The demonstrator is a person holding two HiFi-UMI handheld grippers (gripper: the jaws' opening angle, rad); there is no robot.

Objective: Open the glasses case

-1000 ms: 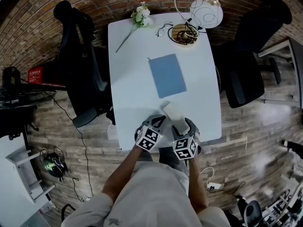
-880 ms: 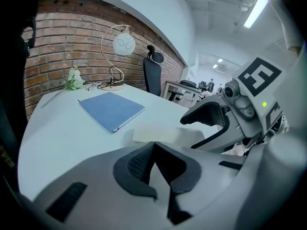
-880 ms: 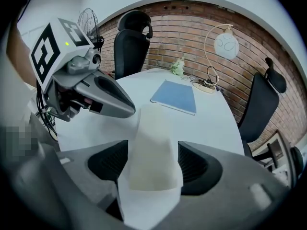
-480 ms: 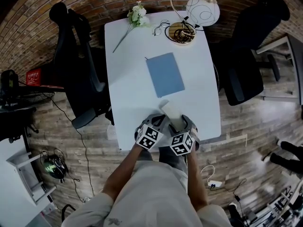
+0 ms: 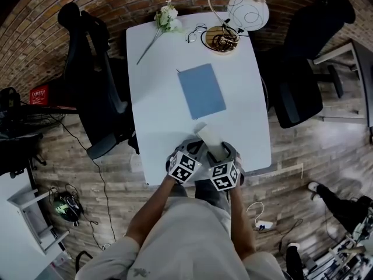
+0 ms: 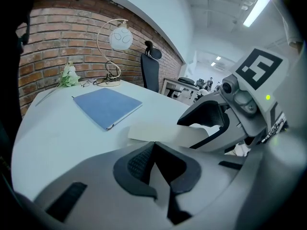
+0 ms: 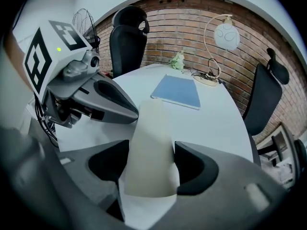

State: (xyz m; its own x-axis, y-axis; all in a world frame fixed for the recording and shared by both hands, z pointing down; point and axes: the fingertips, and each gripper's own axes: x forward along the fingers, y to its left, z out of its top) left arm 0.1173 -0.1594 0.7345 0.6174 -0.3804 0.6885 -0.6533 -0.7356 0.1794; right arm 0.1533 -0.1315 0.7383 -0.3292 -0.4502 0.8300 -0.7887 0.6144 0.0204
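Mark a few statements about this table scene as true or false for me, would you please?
1. A blue notebook lies closed near the middle of the white table. True.
2. The glasses lie on the notebook. False: they lie at the table's far end, beside the lamp base.
3. The glasses case stands between the jaws of the right gripper. True; those jaws have just been closing on it.
4. The flower lies at the near edge, by the grippers. False: it lies at the far left corner.
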